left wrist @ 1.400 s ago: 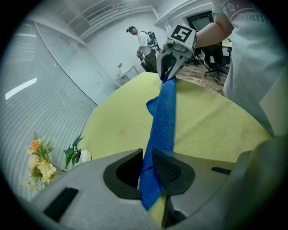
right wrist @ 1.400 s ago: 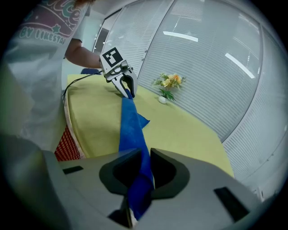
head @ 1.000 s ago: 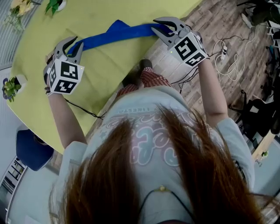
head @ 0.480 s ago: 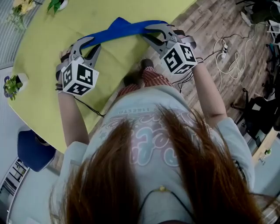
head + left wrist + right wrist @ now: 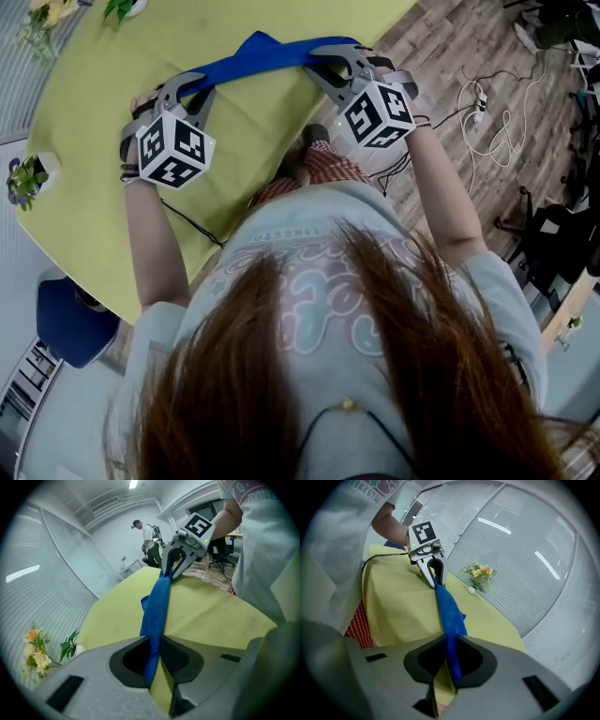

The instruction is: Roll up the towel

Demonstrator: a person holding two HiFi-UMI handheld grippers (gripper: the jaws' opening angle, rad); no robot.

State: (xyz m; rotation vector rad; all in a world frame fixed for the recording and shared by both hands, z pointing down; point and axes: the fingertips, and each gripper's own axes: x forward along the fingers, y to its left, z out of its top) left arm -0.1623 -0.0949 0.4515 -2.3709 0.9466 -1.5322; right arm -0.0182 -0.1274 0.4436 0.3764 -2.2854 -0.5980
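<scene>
A blue towel [image 5: 253, 58], bunched into a narrow band, hangs stretched over the yellow-green table [image 5: 94, 112] between my two grippers. My left gripper [image 5: 185, 89] is shut on its left end, and my right gripper [image 5: 321, 62] is shut on its right end. Both pairs of jaws have just been closing with the towel between them. In the left gripper view the towel [image 5: 157, 606] runs from my left gripper [image 5: 157, 660] up to the right gripper [image 5: 176, 564]. In the right gripper view the towel [image 5: 449, 611] runs from my right gripper [image 5: 447, 665] to the left gripper [image 5: 436, 576].
A small potted plant [image 5: 23, 183] and flowers [image 5: 37, 19] stand at the table's far left. The table edge lies close to the person's body. Cables [image 5: 478, 103] lie on the wood floor at right, a blue chair [image 5: 70, 319] at lower left. A person [image 5: 147, 541] stands far off.
Both grippers have moved inward toward each other and rolled. The towel between them has gathered into a shorter, arched band.
</scene>
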